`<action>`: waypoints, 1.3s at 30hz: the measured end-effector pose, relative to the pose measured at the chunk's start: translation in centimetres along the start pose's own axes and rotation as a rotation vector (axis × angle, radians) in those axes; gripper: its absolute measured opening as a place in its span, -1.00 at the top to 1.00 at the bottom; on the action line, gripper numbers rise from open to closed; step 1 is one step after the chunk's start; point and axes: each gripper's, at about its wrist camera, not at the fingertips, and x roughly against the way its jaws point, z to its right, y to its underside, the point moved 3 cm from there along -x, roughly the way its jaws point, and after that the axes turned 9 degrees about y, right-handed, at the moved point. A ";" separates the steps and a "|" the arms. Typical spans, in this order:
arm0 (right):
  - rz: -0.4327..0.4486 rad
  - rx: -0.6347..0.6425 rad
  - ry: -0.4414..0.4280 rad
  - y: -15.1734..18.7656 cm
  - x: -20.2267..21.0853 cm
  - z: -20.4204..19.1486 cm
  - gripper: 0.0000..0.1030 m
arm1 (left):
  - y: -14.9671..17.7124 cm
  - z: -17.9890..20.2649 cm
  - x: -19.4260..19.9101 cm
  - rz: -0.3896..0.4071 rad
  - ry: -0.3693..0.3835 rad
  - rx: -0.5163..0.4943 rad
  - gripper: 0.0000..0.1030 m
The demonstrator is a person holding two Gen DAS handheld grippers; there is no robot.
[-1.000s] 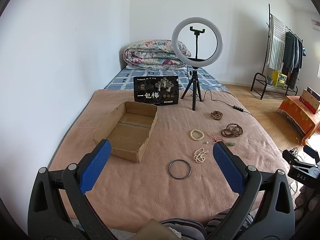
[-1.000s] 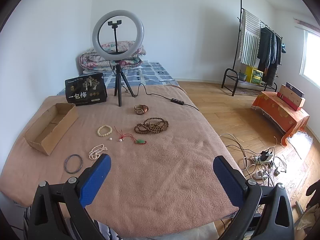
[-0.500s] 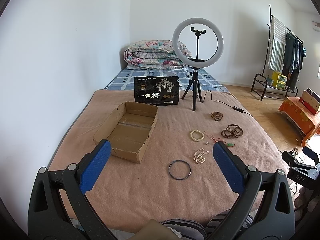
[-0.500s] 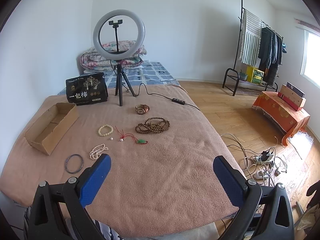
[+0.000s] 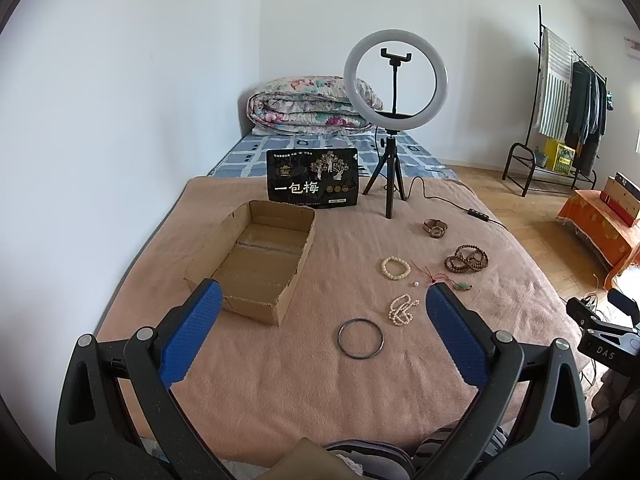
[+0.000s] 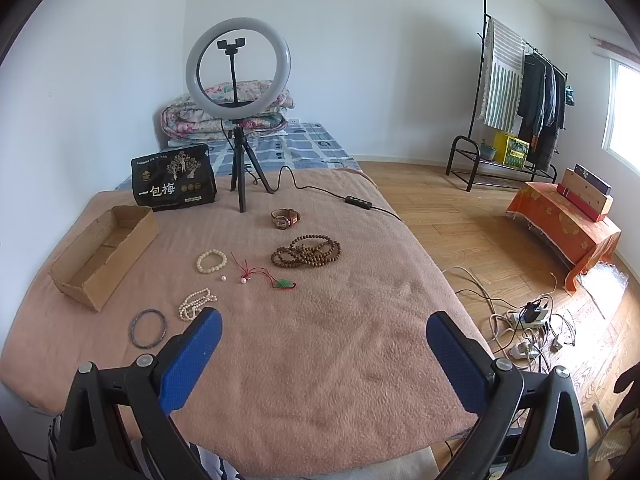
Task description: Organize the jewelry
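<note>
left gripper (image 5: 320,300) and right gripper (image 6: 322,322) are hovering released above blanket (image 6: 320,360); jewelry is lying beside cardboard box (image 5: 260,256).

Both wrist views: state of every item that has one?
left tool: open, empty
right tool: open, empty
cardboard box: open-topped, empty
ring light: upright on its tripod
dark bangle: flat on blanket
pearl strand: bunched
wooden bead necklace: coiled
wristwatch: on its side
</note>
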 end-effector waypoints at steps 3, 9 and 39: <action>-0.003 0.001 -0.001 -0.1 -0.3 -0.2 -0.99 | 0.0 0.0 -0.1 -0.002 0.000 -0.001 -1.00; -0.013 0.005 0.003 -0.3 -1.5 -0.1 -0.99 | 0.5 0.0 -1.1 -0.015 -0.007 -0.012 -1.00; -0.079 0.195 -0.182 -0.4 -13.7 -0.9 -0.99 | 5.4 -2.3 -10.9 -0.265 0.178 -0.188 -1.00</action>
